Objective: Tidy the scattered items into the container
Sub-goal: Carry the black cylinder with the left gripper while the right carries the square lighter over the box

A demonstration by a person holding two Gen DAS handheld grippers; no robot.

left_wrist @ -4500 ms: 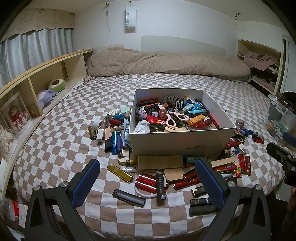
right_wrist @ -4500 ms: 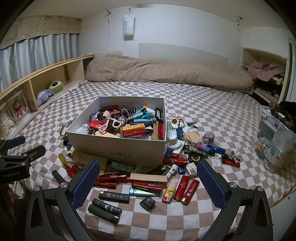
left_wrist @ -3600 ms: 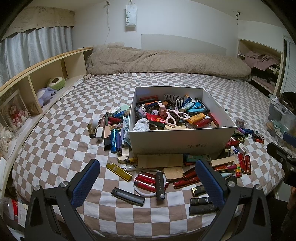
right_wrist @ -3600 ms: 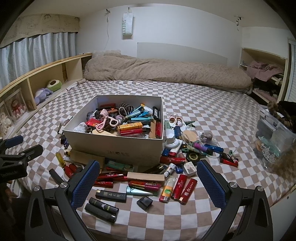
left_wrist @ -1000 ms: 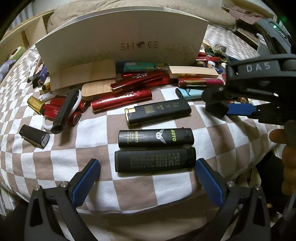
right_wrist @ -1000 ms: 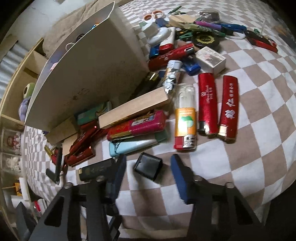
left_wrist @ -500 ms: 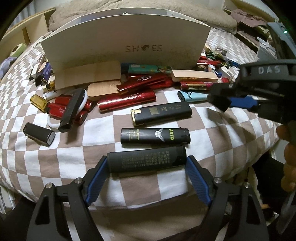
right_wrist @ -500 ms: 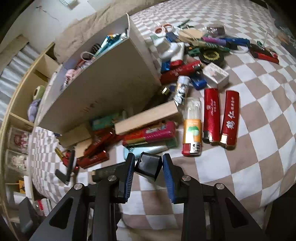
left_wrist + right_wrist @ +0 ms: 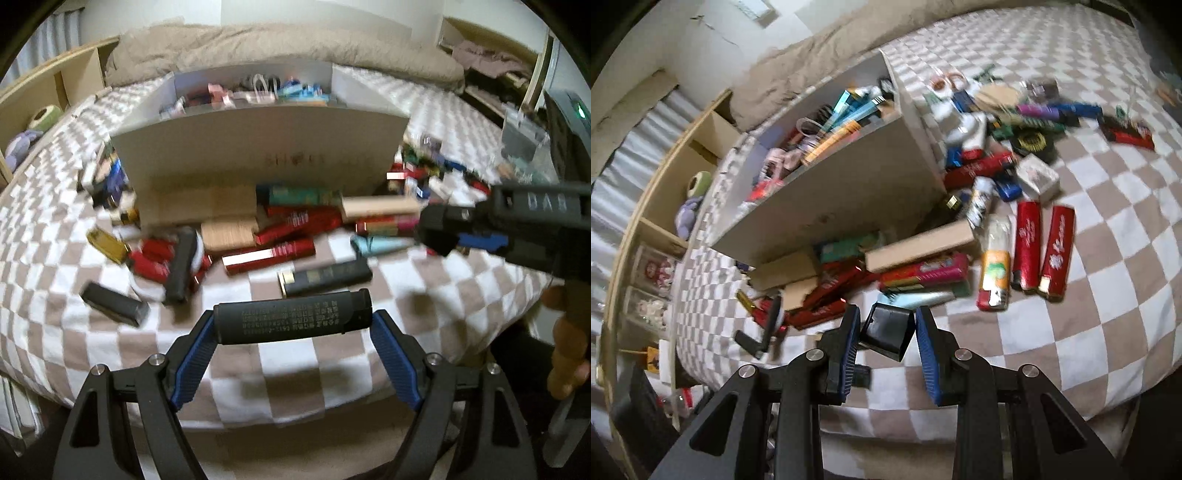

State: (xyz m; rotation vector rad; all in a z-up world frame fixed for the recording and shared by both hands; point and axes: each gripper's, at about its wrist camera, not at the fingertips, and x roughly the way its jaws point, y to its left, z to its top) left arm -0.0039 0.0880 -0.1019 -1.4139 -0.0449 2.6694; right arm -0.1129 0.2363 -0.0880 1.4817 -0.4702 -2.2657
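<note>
My left gripper (image 9: 293, 332) is shut on a long black lighter (image 9: 293, 317), held crosswise by its two ends and lifted off the checkered bedspread. My right gripper (image 9: 886, 338) is shut on a small black cap (image 9: 886, 330), also raised above the bed; it appears at the right of the left wrist view as right gripper (image 9: 461, 236). The white shoe box (image 9: 258, 155) half full of items stands ahead, also seen as shoe box (image 9: 849, 195). Lighters and small items lie scattered in front of it and on both sides.
On the bed lie another black lighter (image 9: 325, 277), red lighters (image 9: 1043, 251), a wooden block (image 9: 919, 245) and a black clip (image 9: 114, 304). A wooden shelf (image 9: 665, 192) runs along the left. The bed edge is just below both grippers. A hand (image 9: 569, 339) shows at right.
Both grippers closed on their objects and lifted them off the bedspread. The left took the nearest black lighter, the right took the small black cap. The view now looks over the box rim.
</note>
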